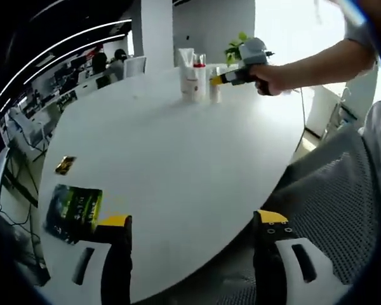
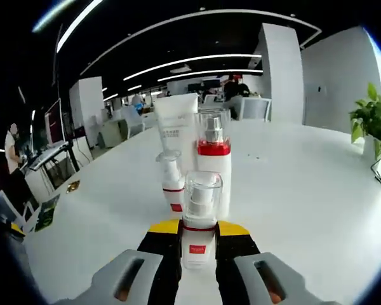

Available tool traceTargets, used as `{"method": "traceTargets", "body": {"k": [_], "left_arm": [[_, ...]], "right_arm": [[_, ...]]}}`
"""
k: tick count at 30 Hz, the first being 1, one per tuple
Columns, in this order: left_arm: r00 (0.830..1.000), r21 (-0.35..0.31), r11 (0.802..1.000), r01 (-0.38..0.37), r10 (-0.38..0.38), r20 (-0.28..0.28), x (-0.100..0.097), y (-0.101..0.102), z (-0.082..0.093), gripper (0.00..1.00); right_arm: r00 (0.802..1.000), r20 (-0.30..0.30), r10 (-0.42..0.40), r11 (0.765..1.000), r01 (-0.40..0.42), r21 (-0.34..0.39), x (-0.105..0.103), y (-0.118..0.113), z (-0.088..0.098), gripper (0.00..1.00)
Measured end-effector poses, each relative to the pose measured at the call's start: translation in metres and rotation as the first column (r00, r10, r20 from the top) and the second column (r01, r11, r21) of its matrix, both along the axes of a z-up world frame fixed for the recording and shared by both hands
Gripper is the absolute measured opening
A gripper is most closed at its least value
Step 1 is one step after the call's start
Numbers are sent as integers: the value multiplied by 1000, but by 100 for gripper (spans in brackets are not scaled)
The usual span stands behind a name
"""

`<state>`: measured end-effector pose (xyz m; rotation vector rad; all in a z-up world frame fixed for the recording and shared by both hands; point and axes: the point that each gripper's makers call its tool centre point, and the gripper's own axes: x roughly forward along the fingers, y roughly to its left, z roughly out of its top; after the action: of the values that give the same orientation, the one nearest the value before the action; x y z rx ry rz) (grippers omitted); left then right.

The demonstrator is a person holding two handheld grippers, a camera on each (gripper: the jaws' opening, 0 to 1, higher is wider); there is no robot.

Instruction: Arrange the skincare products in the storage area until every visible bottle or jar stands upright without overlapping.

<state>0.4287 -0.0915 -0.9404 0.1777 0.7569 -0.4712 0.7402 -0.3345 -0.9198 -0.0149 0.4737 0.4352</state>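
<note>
Between the R gripper (image 2: 199,236) jaws, right gripper view, stands a small pump bottle (image 2: 200,219) w/ clear cap, white body, red label; yellow-tipped jaws sit tight against both its sides, so R is clenched on it, bottle upright on the white table (image 2: 305,190). Just beyond it, touching or nearly so (can't tell), a tall bottle (image 2: 213,162) w/ red band and clear cap, upright. Left of that, a shorter pump bottle (image 2: 171,181) w/ clear cap, also upright. Behind those two, a white tube (image 2: 175,127) standing on its cap end. All four grouped close, ahead of the R jaws. Far right of the jaws, a potted plant (image 2: 371,121) near the table edge. Left gripper view: L gripper (image 1: 193,229) jaws spread wide, nothing between them, released, hovering over the near table edge. Far ahead of L across the table, the same cluster of bottles (image 1: 193,79), w/ a person's hand (image 1: 270,77) holding the R gripper up to them from the right. Near L's left jaw, a dark green packet (image 1: 74,211) lies flat; a small gold item (image 1: 65,165) a bit beyond it. Grey mesh chair (image 1: 333,190) to the right of L's jaws.
</note>
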Motion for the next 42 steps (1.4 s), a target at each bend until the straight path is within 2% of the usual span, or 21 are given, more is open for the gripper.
{"method": "traceTargets", "body": {"k": [2,12,16,19,25,32,42], "left_arm": [[1000,0,1000,10,-10,-4,-1,-2,-1,74],[999,-17,999,42,-42,-12,-4,-9,-1,72],[999,-14,999,50,-50,-19,-5,-9,-2,70],[999,-21,999,47,-48,-19,-4,-9,-2,70],[998,-21,999,49,-50,-25,-5,-9,-3,69],[998,-18,998,55,-56,-27,-6,-9,-3,68],[998,-13,999,52,-53,-23,-6,-8,-2,66]], "right_arm": [[999,31,-8,1000,8,8,9,4,1,13],[989,136,-59,998,62,-18,18,10,4,13],[984,173,-52,995,65,-74,19,11,5,13],[983,178,-49,994,66,-92,20,12,6,13],[980,176,-96,985,119,-127,27,5,7,13],[974,159,-161,977,180,-114,30,3,6,13],[971,138,-193,971,210,-116,31,2,5,13]]}}
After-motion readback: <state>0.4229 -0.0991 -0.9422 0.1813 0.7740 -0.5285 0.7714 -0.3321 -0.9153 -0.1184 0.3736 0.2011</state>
